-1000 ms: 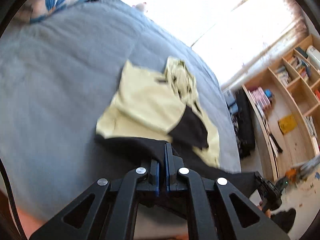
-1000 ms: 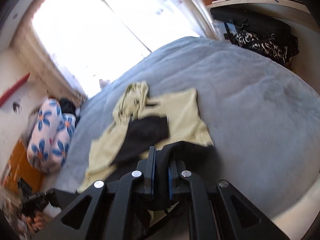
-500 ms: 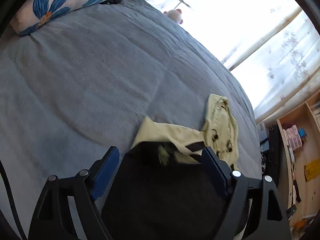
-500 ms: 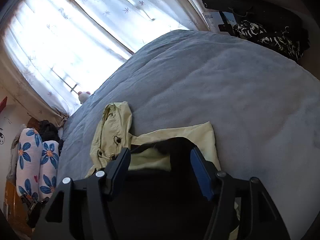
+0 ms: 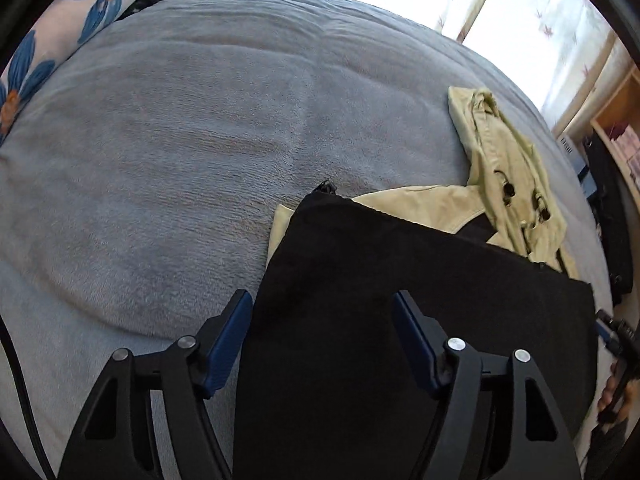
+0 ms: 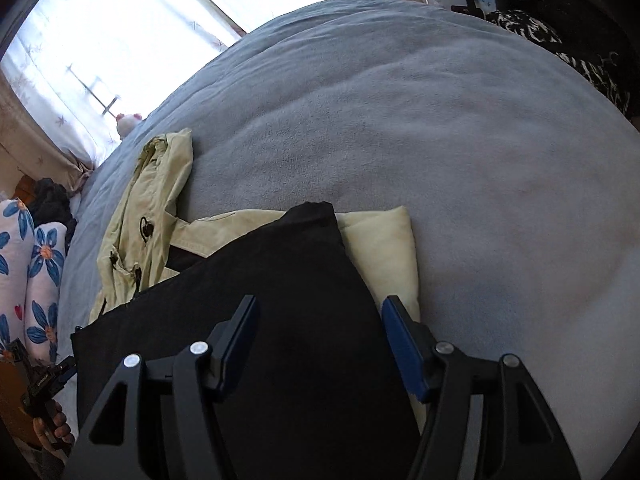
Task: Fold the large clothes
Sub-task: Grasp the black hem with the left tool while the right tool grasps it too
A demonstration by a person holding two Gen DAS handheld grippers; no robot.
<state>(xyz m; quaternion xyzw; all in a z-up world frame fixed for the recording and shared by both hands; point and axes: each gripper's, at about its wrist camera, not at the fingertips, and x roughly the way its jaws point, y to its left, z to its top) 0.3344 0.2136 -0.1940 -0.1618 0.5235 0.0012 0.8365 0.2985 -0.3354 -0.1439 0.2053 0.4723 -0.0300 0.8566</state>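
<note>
A pale yellow jacket [image 5: 424,204] with a black lower panel [image 5: 400,272] lies on the grey bed blanket [image 5: 180,160]. The black panel [image 6: 280,280] is folded up over the yellow body [image 6: 384,248], and the hood [image 6: 152,200] sticks out beyond it. My left gripper [image 5: 322,296] hovers over the panel's left edge. Its jaws are closing but stand apart, and the fabric lies beneath them without being pinched. My right gripper [image 6: 320,300] stands open over the panel's right edge, with its pads clear of the cloth.
Flowered pillows [image 5: 60,40] lie at the head of the bed, and a small plush toy [image 6: 128,122] sits by the bright window. A wooden shelf [image 5: 616,120] and dark clothes [image 6: 560,40] stand beyond the bed's far side. A hand [image 6: 52,424] holds the other gripper at the frame edge.
Both grippers were shut on the black hem a second ago. They carried it forward and down over the yellow body, opened and let it go. It now lies flat.
</note>
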